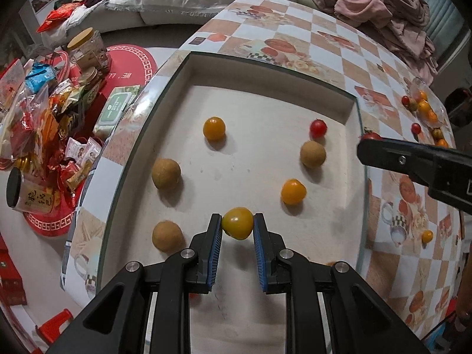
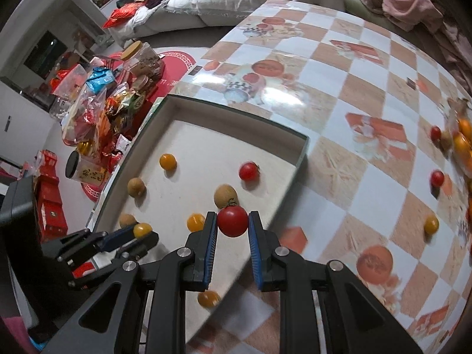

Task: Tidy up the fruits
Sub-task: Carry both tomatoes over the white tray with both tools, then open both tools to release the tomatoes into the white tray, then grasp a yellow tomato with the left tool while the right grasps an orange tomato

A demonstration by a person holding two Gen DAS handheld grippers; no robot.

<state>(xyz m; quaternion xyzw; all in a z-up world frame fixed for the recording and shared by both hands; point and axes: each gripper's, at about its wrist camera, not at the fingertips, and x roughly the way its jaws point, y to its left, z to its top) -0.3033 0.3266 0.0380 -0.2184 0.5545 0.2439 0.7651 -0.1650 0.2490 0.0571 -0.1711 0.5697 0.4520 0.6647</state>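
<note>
Gripping round tomatoes [image 1: 237, 223], stemmed one [image 2: 232, 221] upright.

The left black two-finger tool with blue ribbed pads [image 1: 237, 224] is closed on a small round yellow tomato [image 1: 237, 223], held between its fingertips. The right black tool with matching blue pads [image 2: 232, 221] is likewise clamped on a small round red tomato [image 2: 232, 221].
</note>
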